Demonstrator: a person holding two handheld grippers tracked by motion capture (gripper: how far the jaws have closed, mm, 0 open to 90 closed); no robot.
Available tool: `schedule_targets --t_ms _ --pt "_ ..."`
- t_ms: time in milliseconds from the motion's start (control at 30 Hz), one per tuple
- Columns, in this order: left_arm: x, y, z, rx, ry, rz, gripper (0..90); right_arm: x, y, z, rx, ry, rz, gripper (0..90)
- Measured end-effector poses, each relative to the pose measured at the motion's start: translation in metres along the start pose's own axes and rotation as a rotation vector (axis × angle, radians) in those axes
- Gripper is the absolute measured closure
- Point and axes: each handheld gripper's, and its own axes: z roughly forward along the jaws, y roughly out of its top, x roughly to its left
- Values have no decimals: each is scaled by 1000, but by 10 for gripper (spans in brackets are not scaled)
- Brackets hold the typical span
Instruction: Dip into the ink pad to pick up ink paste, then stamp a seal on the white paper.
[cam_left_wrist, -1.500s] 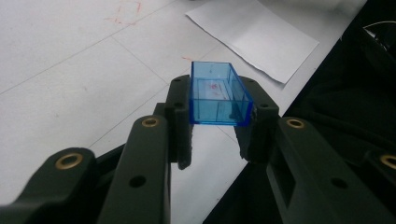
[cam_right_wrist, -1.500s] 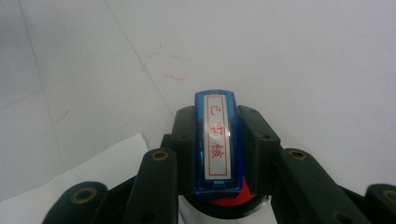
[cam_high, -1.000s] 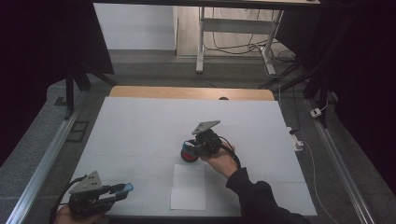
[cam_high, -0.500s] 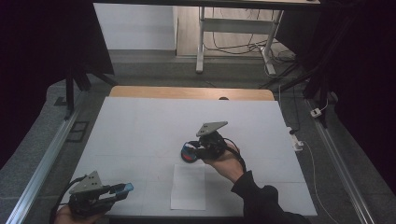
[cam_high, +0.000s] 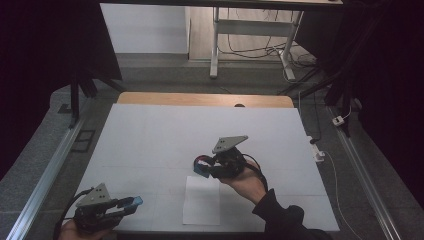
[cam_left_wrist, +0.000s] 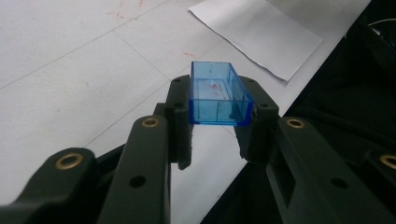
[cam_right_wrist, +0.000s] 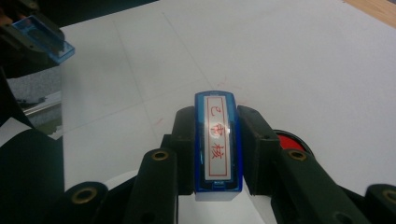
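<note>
A sheet of paper (cam_high: 201, 200) lies on the bench (cam_high: 150, 135) near its front edge, about the middle. The right gripper (cam_high: 202, 165) sits just behind the sheet's far edge, a stamp (cam_right_wrist: 215, 142) between its jaws. The left gripper (cam_high: 131, 202) is well to the left of the sheet at the front corner, a cap (cam_left_wrist: 217, 93) between its jaws.

Stamp (cam_right_wrist: 217, 142): blue body, white face panel with a thin red border and red characters. Cap (cam_left_wrist: 217, 94): clear blue plastic, faint red marks seen through it. Red disc (cam_right_wrist: 290, 141) with black rim beside the stamp. Right gripper (cam_right_wrist: 217, 140) and left gripper (cam_left_wrist: 217, 116): black jaws, brass-coloured rivets; grey three-cornered plates on top. Table (cam_high: 150, 135): pale white-grey, thin grid lines, faint red smudges; far edge is light wood. Paper sheet (cam_high: 201, 206): plain white.
</note>
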Motion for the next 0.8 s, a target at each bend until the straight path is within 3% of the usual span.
schedule_targets --t_ms 400,800 --pt "1 0 0 -2 -7 -7 681 14 -6 -13 1 27 -9 705" --pt "1 0 0 -5 -10 -7 681 20 -13 -14 24 41 -35 705"
